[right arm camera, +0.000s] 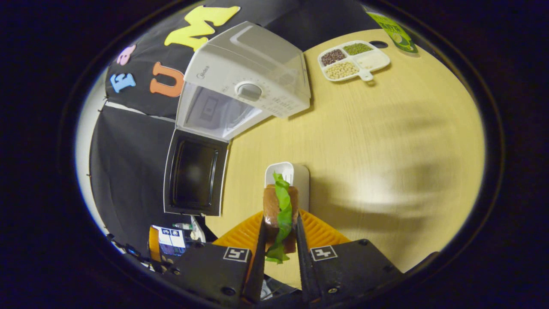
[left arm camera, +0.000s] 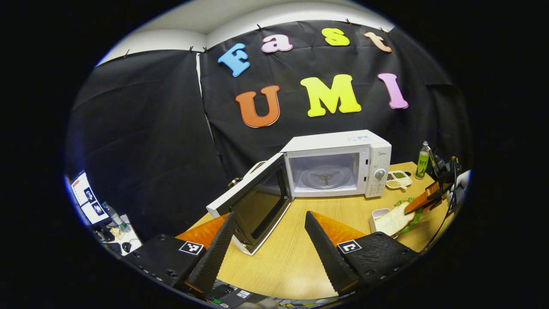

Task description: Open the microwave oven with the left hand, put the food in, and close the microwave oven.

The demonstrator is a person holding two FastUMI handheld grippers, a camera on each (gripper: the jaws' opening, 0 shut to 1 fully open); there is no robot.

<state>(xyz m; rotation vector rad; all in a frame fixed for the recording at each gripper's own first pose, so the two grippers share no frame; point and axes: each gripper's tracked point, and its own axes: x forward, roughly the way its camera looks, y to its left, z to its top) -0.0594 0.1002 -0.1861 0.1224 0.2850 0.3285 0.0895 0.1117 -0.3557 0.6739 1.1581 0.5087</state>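
right tool (right arm camera: 279,244) clamps sandwich (right arm camera: 279,206) (probably lifted); left tool (left arm camera: 268,244) spread.

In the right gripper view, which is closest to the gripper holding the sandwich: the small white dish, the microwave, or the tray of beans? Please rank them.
From the right gripper, which is shut on the sandwich:
1. The small white dish, just beyond the sandwich, straight ahead.
2. The microwave, farther on and to the left, door open.
3. The tray of beans, at the table's far side, to the right.
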